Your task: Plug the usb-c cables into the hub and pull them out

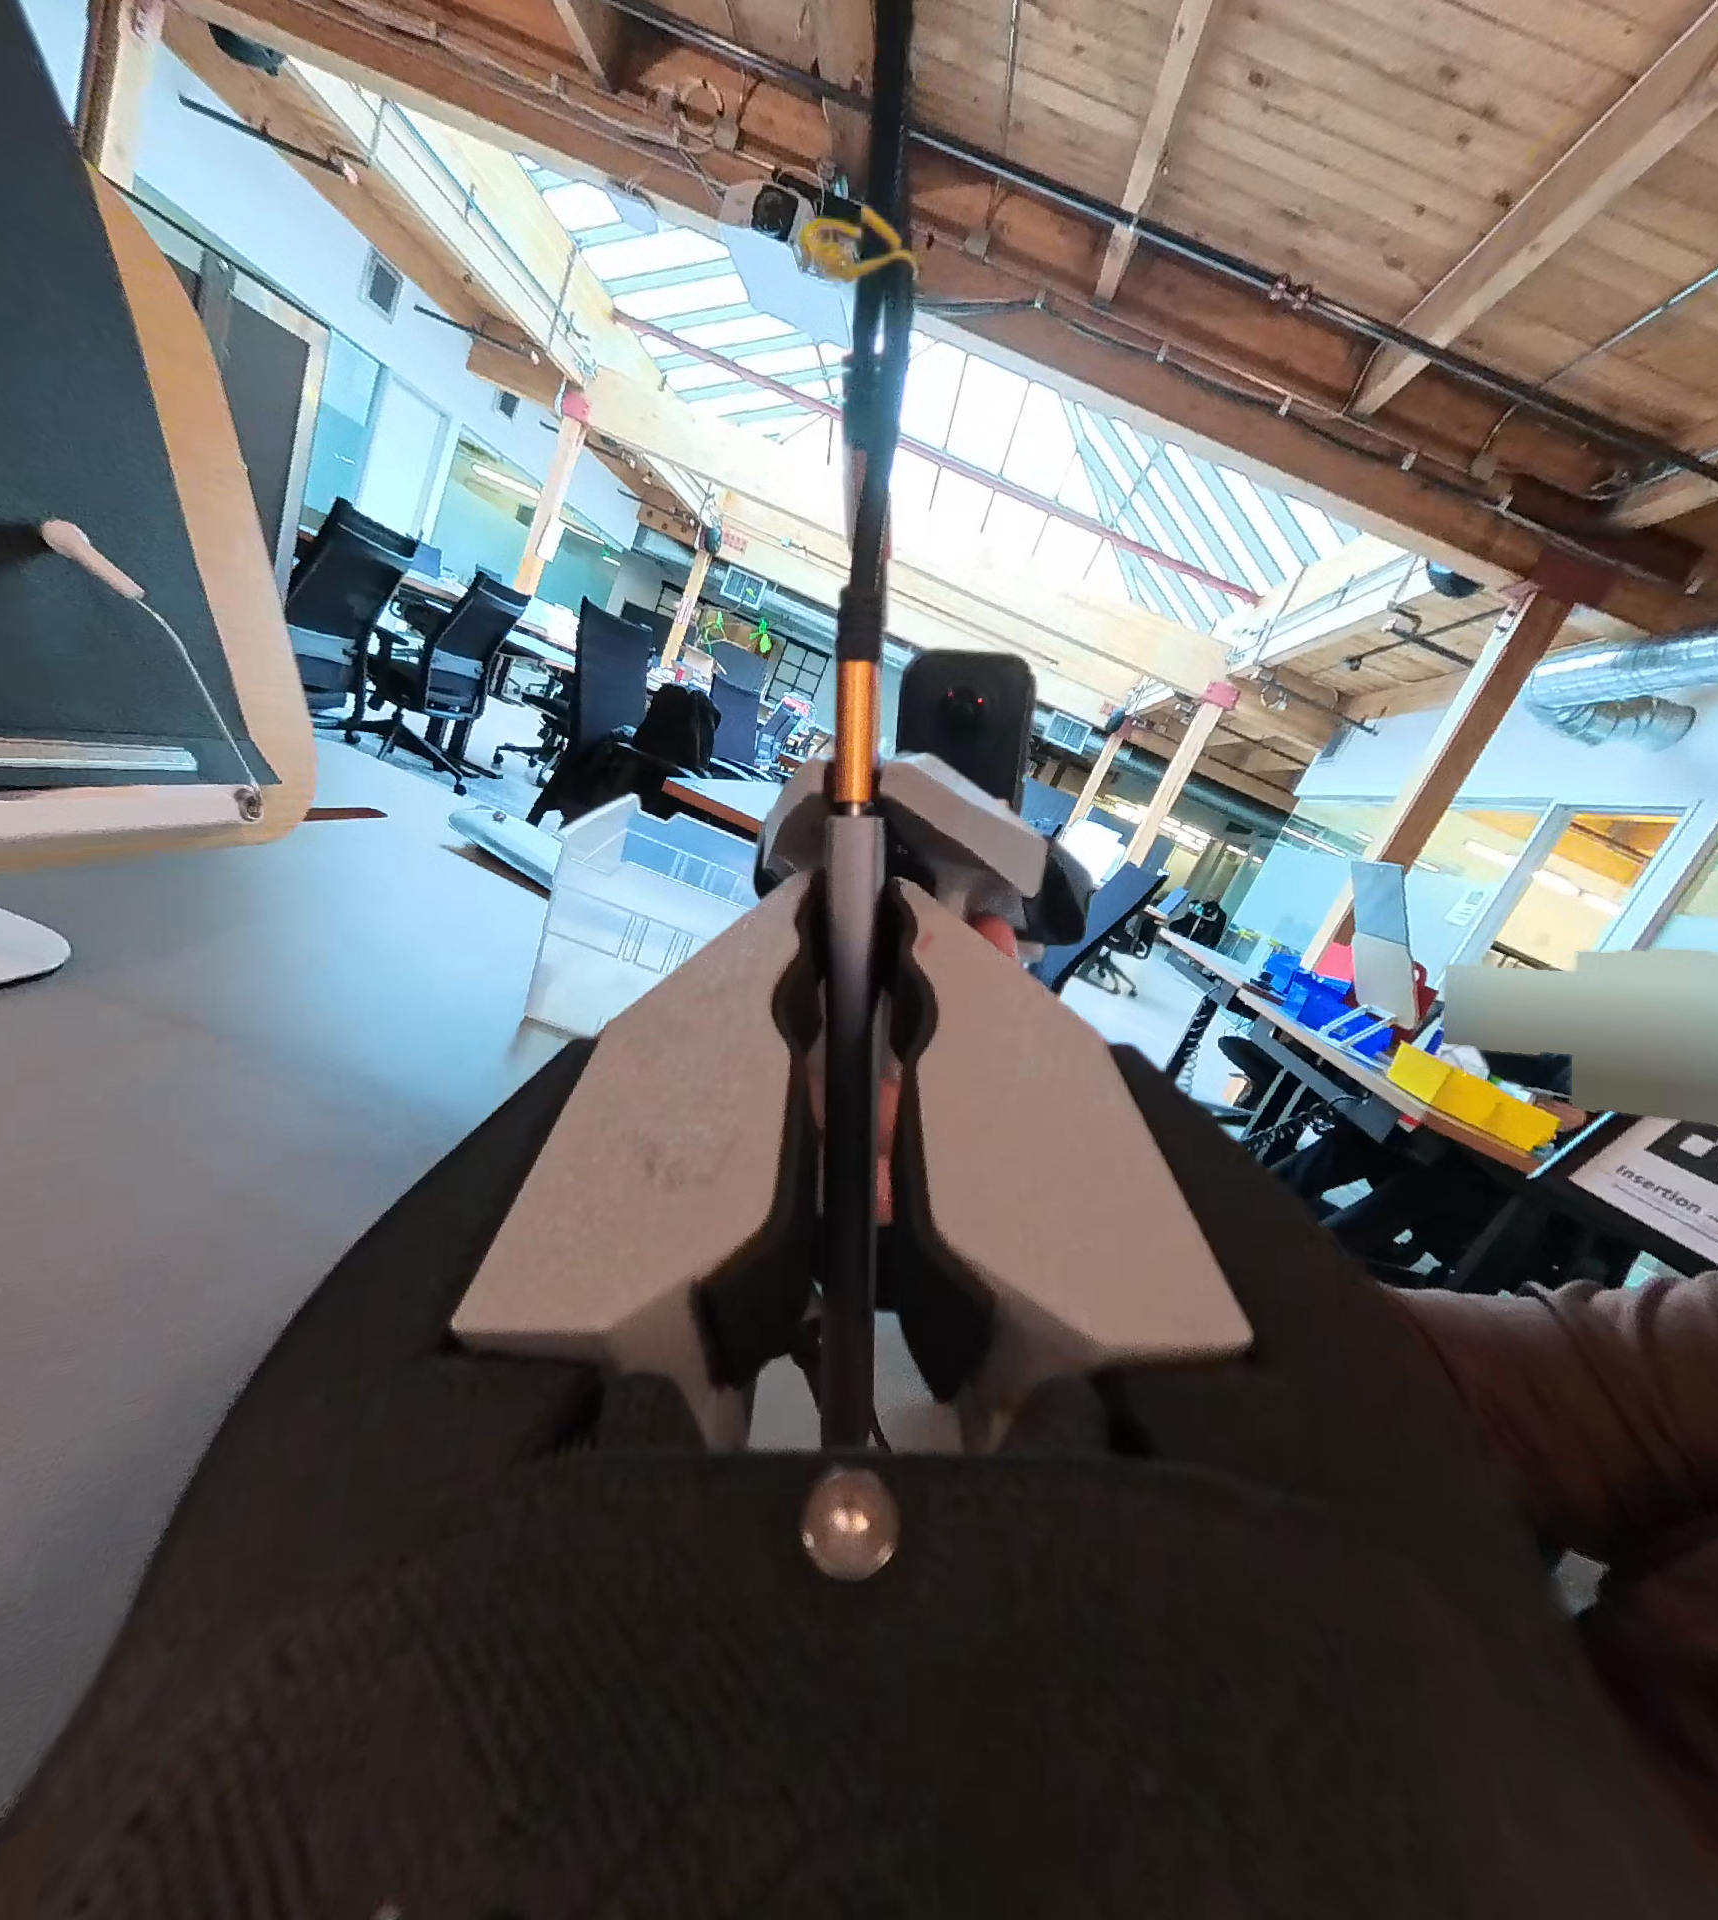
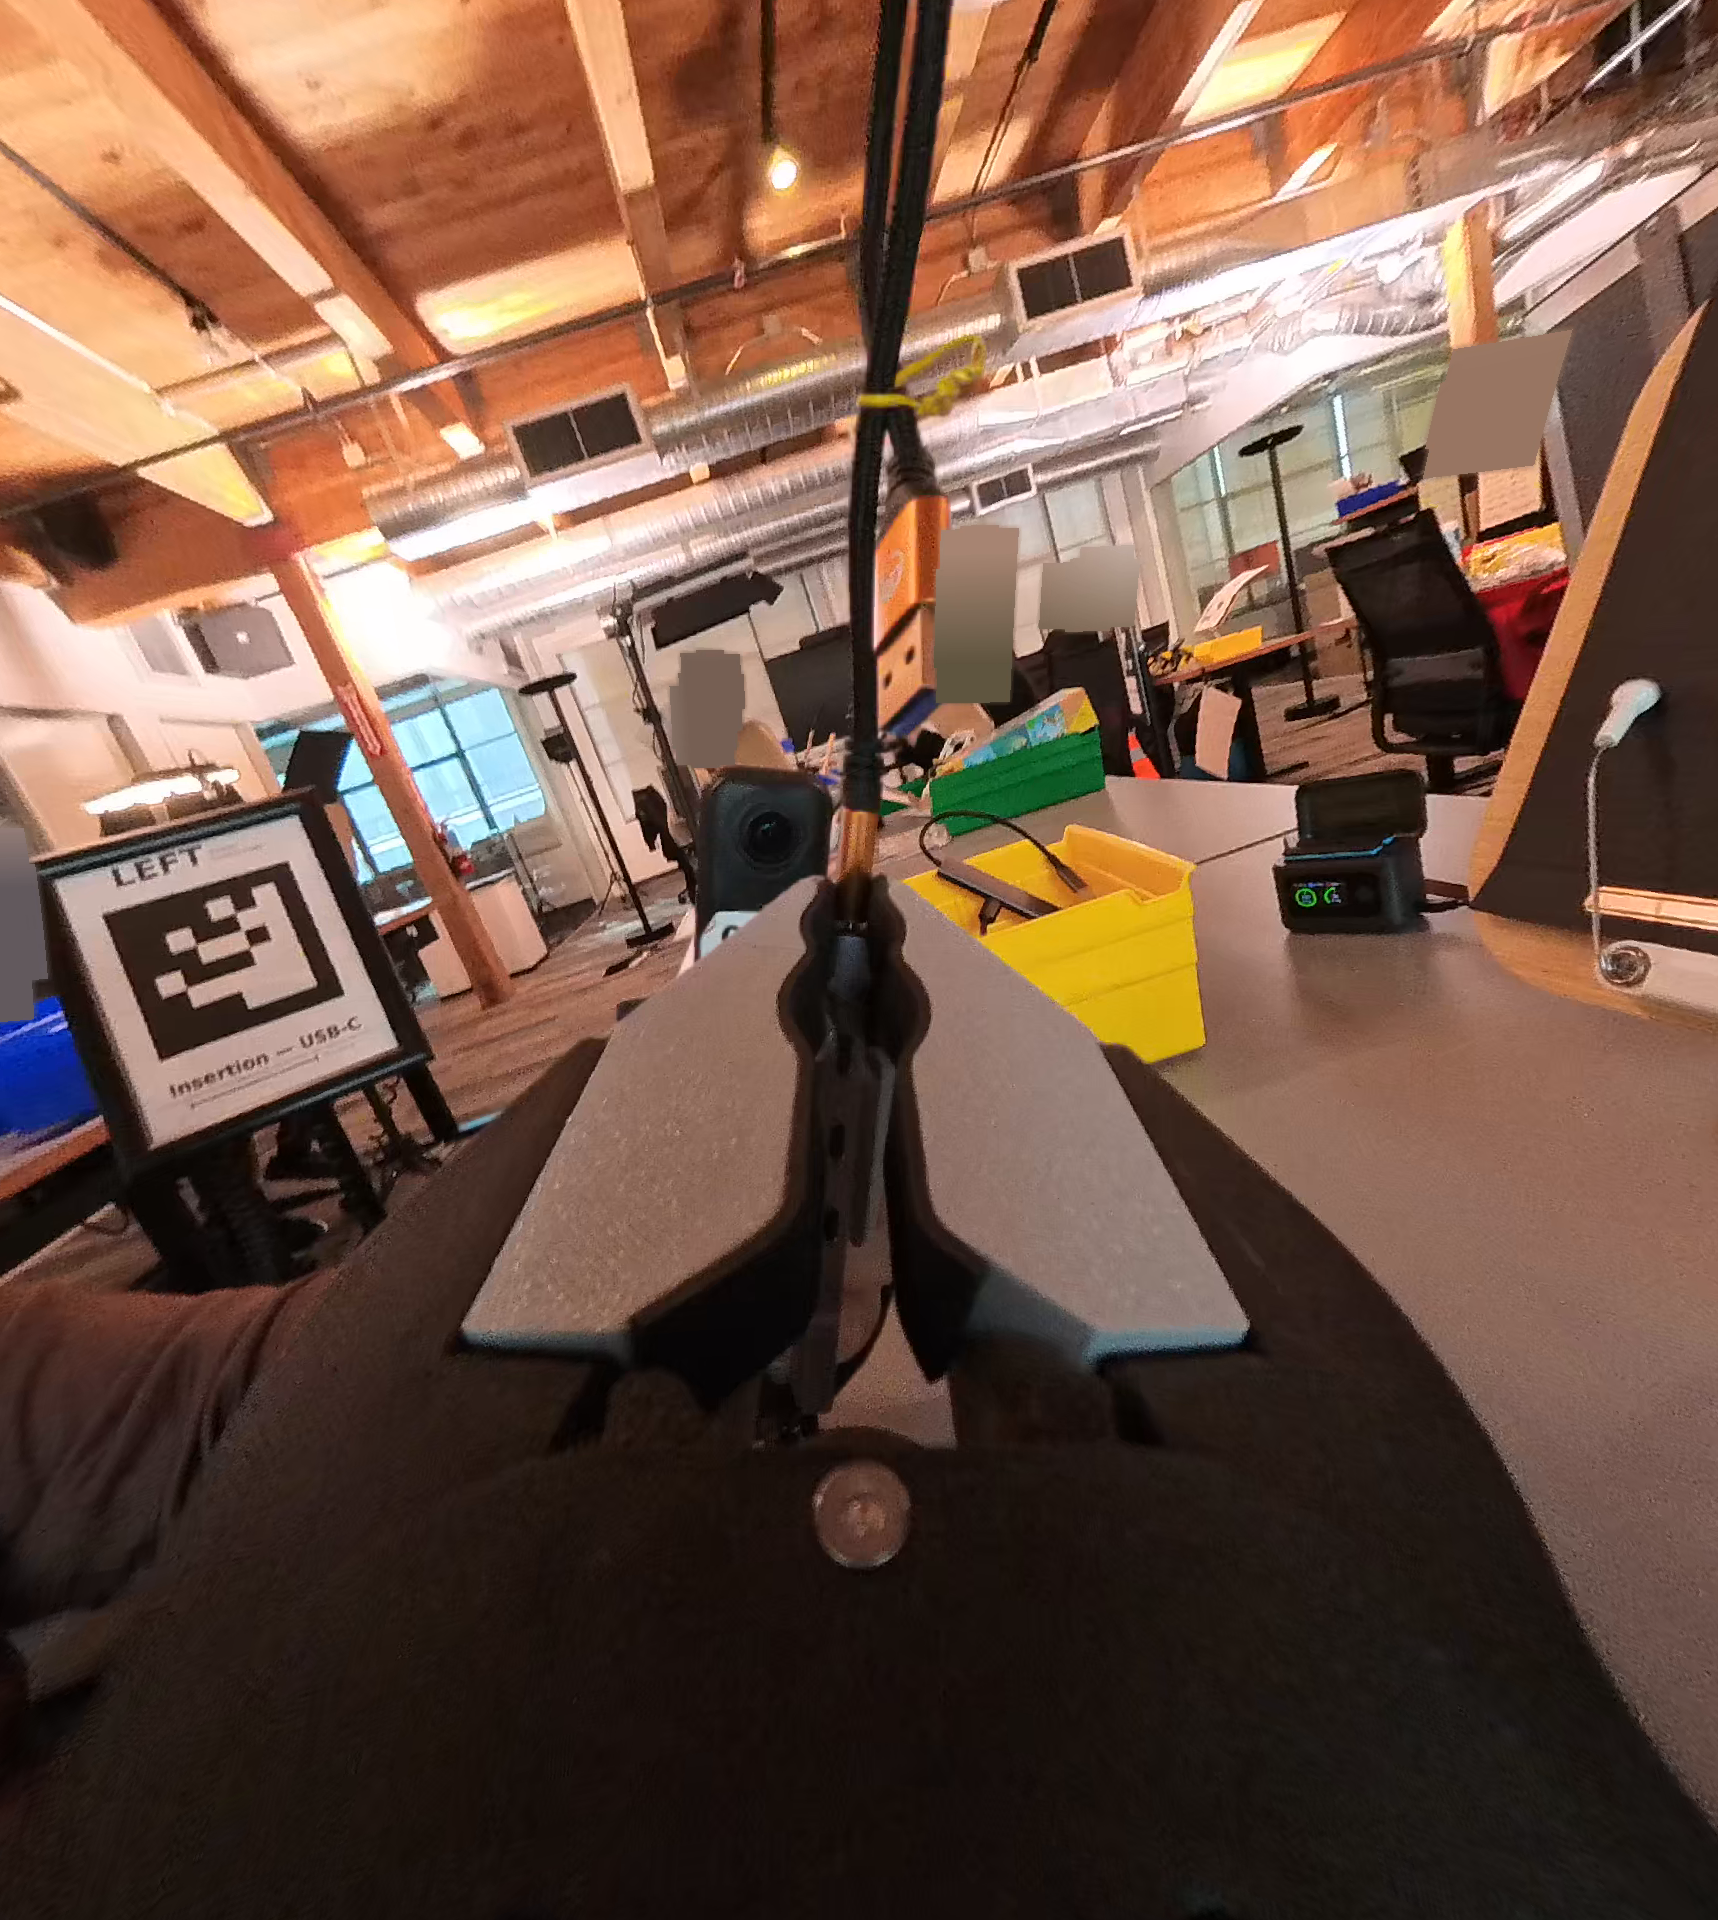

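My left gripper (image 1: 850,894) is shut on the slim dark grey hub (image 1: 850,1091), which stands edge-on between its fingers. A black usb-c cable (image 1: 870,468) with an orange plug (image 1: 853,727) hangs from above and meets the hub's top end. My right gripper (image 2: 853,904) faces the left one and is shut at the base of the orange plug (image 2: 860,842), with the hub's ported edge (image 2: 850,1143) between its fingers. It also shows in the left wrist view (image 1: 865,816). A second orange connector (image 2: 907,582) hangs loose on the same cable bundle.
A monitor (image 1: 3,416) stands on the grey table (image 1: 159,1091), with a white box (image 1: 616,914) behind. A yellow bin (image 2: 1125,956) holds another hub (image 2: 1000,883). A black device (image 2: 1354,873) and a framed marker sign (image 2: 231,966) stand nearby. A sleeve (image 1: 1613,1403) is close. My left and right fingertips are right by each other.
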{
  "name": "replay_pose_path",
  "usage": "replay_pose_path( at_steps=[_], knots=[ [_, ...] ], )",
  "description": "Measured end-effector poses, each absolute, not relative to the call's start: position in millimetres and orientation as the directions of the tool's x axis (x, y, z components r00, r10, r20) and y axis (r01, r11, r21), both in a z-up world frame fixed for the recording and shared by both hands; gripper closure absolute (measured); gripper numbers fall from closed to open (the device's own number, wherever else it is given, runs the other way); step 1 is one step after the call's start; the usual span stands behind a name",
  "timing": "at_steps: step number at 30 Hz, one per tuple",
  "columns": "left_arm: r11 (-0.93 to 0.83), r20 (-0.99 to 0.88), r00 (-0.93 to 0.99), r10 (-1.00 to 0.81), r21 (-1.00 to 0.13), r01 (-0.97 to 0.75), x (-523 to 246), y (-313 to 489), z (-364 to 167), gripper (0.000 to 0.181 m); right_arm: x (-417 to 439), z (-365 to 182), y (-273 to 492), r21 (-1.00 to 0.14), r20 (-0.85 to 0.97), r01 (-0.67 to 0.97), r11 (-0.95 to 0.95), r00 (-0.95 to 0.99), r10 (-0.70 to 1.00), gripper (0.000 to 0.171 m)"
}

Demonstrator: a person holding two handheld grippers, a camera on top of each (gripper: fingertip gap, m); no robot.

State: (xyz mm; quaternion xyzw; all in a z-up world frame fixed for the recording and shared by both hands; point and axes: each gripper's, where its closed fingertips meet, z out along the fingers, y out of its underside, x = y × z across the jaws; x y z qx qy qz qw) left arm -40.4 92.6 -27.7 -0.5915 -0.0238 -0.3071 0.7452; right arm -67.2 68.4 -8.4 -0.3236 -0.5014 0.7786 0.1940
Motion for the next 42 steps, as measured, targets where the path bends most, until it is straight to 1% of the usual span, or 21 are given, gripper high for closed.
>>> replay_pose_path(
  at_steps=[1, 3, 4, 6, 8, 10, 14, 18, 21, 23, 25, 27, 29, 32, 34, 36, 37, 38, 39, 40, 42],
  knots=[
    [0.093, 0.396, 0.808, -0.436, -0.873, 0.478, -38, 93, -31, 0.175, -68, -2, 76, -0.883, -0.328, -0.015, -0.470, -0.697, 0.638, 0.166],
    [0.001, 0.337, 0.836, -0.433, -0.927, 0.375, -16, 98, -51, 0.175, -62, 30, 135, -0.707, -0.437, -0.160, -0.689, -0.668, 0.603, 0.170],
    [-0.012, 0.313, 0.840, -0.443, -0.939, 0.343, -5, 99, -55, 0.175, -58, 37, 151, -0.672, -0.438, -0.174, -0.719, -0.689, 0.577, 0.169],
    [0.026, 0.304, 0.830, -0.468, -0.934, 0.356, 0, 98, -47, 0.175, -58, 26, 136, -0.788, -0.374, -0.114, -0.605, -0.691, 0.618, 0.169],
    [0.130, 0.282, 0.835, -0.472, -0.915, 0.382, -10, 91, -28, 0.175, -58, 15, 114, -0.891, -0.279, -0.104, -0.442, -0.642, 0.714, 0.168],
    [0.193, 0.255, 0.850, -0.461, -0.906, 0.377, -19, 82, -19, 0.175, -47, 19, 97, -0.914, -0.246, -0.092, -0.394, -0.649, 0.720, 0.168],
    [0.218, 0.218, 0.889, -0.404, -0.920, 0.325, -29, 76, -21, 0.175, -3, 29, 100, -0.968, -0.120, -0.108, -0.229, -0.602, 0.789, 0.169],
    [0.186, 0.213, 0.881, -0.423, -0.931, 0.315, -20, 83, -26, 0.175, 63, 45, 154, -0.996, 0.031, -0.093, -0.014, -0.463, 0.886, 0.168],
    [0.136, 0.168, 0.894, -0.416, -0.960, 0.243, -9, 91, -38, 0.176, 112, 37, 223, -0.978, 0.163, 0.079, 0.192, -0.279, 0.946, 0.168],
    [0.121, 0.129, 0.904, -0.407, -0.974, 0.193, -4, 94, -43, 0.175, 146, 24, 271, -0.929, 0.250, 0.231, 0.290, -0.187, 0.950, 0.168],
    [0.117, 0.116, 0.909, -0.402, -0.977, 0.176, -3, 96, -45, 0.175, 178, 0, 314, -0.831, 0.343, 0.409, 0.377, -0.156, 0.926, 0.169],
    [0.117, 0.123, 0.907, -0.402, -0.976, 0.184, -3, 96, -44, 0.176, 202, -27, 339, -0.703, 0.446, 0.514, 0.492, -0.221, 0.867, 0.168],
    [0.118, 0.138, 0.904, -0.405, -0.972, 0.201, -5, 96, -44, 0.176, 216, -58, 355, -0.579, 0.475, 0.596, 0.557, -0.309, 0.824, 0.168],
    [0.107, 0.181, 0.898, -0.402, -0.964, 0.243, -11, 97, -48, 0.176, 227, -106, 386, -0.325, 0.499, 0.748, 0.578, -0.384, 0.777, 0.168],
    [0.093, 0.205, 0.894, -0.399, -0.961, 0.262, -15, 99, -51, 0.176, 229, -129, 405, -0.151, 0.539, 0.799, 0.583, -0.427, 0.726, 0.166],
    [0.084, 0.218, 0.886, -0.409, -0.958, 0.274, -14, 100, -53, 0.176, 233, -141, 425, 0.017, 0.567, 0.844, 0.536, -0.450, 0.690, 0.150],
    [0.082, 0.219, 0.880, -0.421, -0.957, 0.277, -12, 100, -53, 0.176, 233, -140, 433, 0.062, 0.590, 0.861, 0.505, -0.440, 0.677, 0.145],
    [0.082, 0.218, 0.874, -0.435, -0.957, 0.279, -10, 99, -52, 0.176, 231, -135, 438, 0.073, 0.612, 0.872, 0.484, -0.423, 0.669, 0.139],
    [0.085, 0.215, 0.866, -0.451, -0.956, 0.282, -7, 98, -51, 0.176, 226, -129, 438, 0.048, 0.629, 0.877, 0.478, -0.398, 0.668, 0.135],
    [0.088, 0.212, 0.858, -0.468, -0.955, 0.285, -4, 97, -49, 0.176, 218, -120, 431, -0.013, 0.641, 0.876, 0.482, -0.363, 0.676, 0.133],
    [0.097, 0.203, 0.833, -0.515, -0.952, 0.292, 4, 93, -44, 0.176, 192, -101, 397, -0.195, 0.629, 0.833, 0.518, -0.299, 0.718, 0.129]
  ],
)
